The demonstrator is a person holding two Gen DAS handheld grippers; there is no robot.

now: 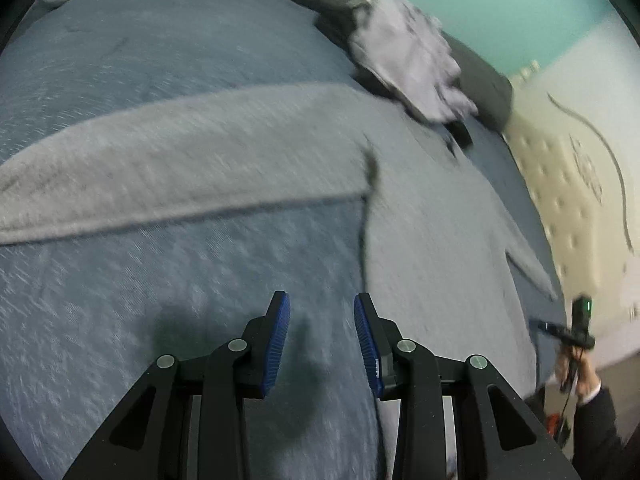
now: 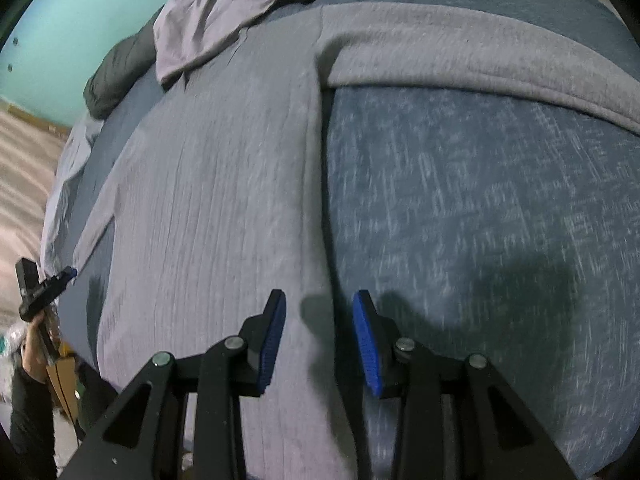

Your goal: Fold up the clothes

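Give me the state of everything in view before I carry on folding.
Left gripper: open, empty, above the bedcover.
Right gripper: open, empty, over the grey sweater's edge.
Grey sweater: spread flat, one sleeve stretched sideways, unfolded.
Lilac garment: crumpled in a heap, unfolded.
Dark garment: bunched at the bed's edge.
Blue bedcover: flat under the clothes.

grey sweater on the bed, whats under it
The grey sweater lies spread on the blue bedcover. Whatever sits beneath the cloth itself is covered.
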